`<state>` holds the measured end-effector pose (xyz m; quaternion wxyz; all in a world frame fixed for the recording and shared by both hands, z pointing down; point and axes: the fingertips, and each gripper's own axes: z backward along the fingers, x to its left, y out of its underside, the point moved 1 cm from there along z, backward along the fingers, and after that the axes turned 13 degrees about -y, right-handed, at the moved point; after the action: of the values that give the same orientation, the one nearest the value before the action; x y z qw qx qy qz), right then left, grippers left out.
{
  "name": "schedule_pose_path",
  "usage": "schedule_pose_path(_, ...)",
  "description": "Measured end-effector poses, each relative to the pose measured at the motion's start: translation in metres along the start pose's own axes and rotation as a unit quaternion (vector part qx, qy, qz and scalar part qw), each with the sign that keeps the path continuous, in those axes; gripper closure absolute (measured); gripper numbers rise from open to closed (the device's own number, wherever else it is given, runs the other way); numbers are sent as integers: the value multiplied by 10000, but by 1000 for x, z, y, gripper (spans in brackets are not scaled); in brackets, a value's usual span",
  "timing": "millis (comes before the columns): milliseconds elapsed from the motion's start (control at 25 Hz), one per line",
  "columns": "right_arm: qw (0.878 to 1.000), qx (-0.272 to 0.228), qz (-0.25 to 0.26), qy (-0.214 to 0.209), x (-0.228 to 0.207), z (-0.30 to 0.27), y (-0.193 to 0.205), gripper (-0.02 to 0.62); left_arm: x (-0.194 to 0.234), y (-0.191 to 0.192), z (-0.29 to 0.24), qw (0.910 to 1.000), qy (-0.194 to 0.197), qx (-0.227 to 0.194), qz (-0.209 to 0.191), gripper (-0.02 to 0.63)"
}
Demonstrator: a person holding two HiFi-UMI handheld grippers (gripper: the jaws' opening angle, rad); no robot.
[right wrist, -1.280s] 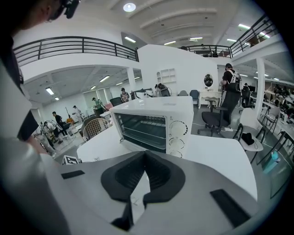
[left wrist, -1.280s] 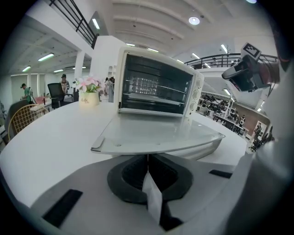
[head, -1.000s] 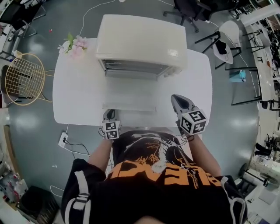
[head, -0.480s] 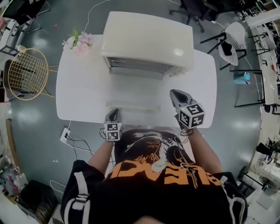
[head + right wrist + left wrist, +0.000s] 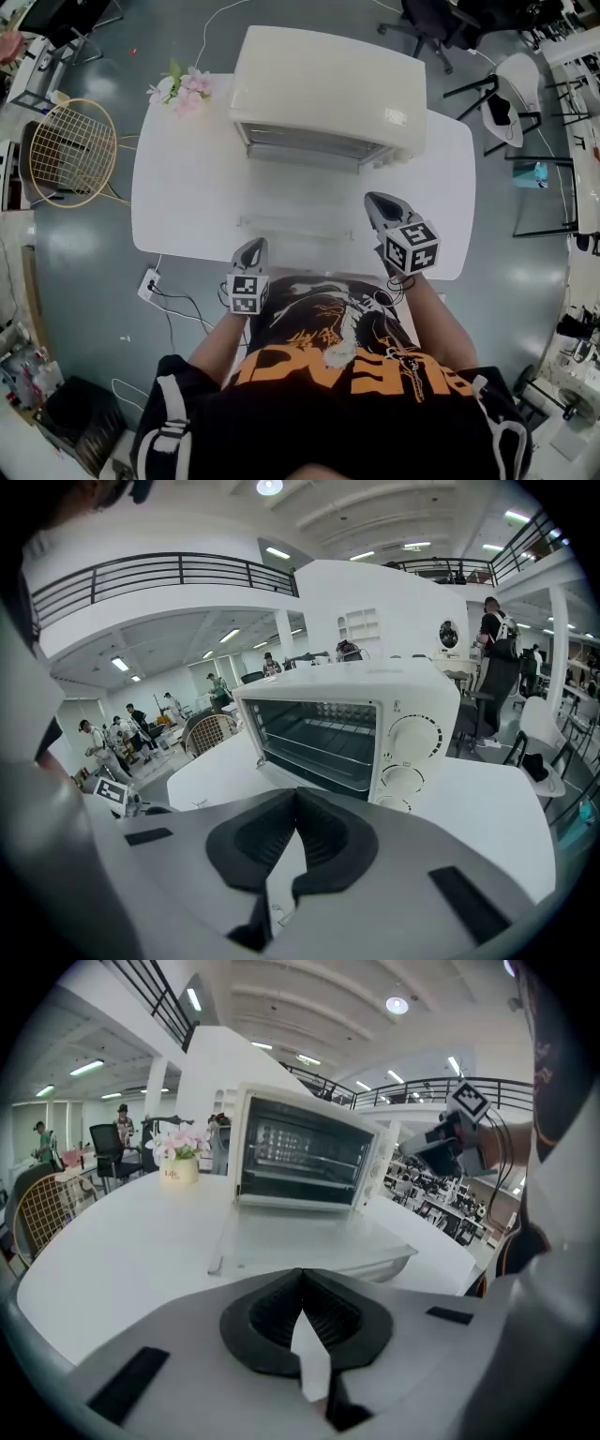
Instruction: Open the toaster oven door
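**Oven door lies open, both grippers closed and empty**

The left hand-held gripper (image 5: 252, 247) sits at the lower left of centre in the head view, at the near edge of the table (image 5: 187, 187). Its jaws are pressed together with nothing between them, which the left gripper view (image 5: 302, 1277) shows plainly. It points up the frame at the door (image 5: 298, 208) and stands just short of the door's near left corner, apart from it.

The right hand-held gripper (image 5: 378, 202) hovers over the table right of centre, beside the door's right edge. Its jaws also meet at the tips and hold nothing (image 5: 294, 794). It aims at the knobs (image 5: 415, 735) on the oven's right end.

The toaster oven (image 5: 328, 89) stands at the upper middle of the head view, on the far part of the table. Its long axis runs left to right across the frame, the right end a little lower. Its mouth faces down the frame, toward the person. The door is swung fully down and lies about flat, reaching from the oven's lower front edge toward the person, handle edge nearest. The racks inside show through the open mouth (image 5: 323, 738).

A small pot of pink flowers (image 5: 183, 89) stands at the table's upper left corner. A power strip (image 5: 148, 284) lies on the floor at lower left.
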<state>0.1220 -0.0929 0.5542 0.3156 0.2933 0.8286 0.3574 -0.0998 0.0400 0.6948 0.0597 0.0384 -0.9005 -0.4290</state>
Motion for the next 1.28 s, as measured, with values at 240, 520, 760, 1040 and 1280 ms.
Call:
schedule_pose_path(240,9996,-290,-3,-37,1,2,-16,581,-3,-80,13,9971,100,-717,222,584)
schedule_pose_path(520,9963,-852,-63,-90,9,13,-47,581,-20,-184,31,9862,343,-1621,-33,584)
schedule_pose_path(760,9887,-1486,-101,-143,24,34,-84,581,-31,-274,62,9678,453,-2475,-73,584)
schedule_pose_path(1040,9679,-2403,732,-73,68,77,-151,581,-35,-359,115,9435,554,-3266,-88,584)
schedule_pose_path(1280,9461,-3016,1177,6,100,107,-195,581,-30,-397,154,9337,499,-3535,-275,584)
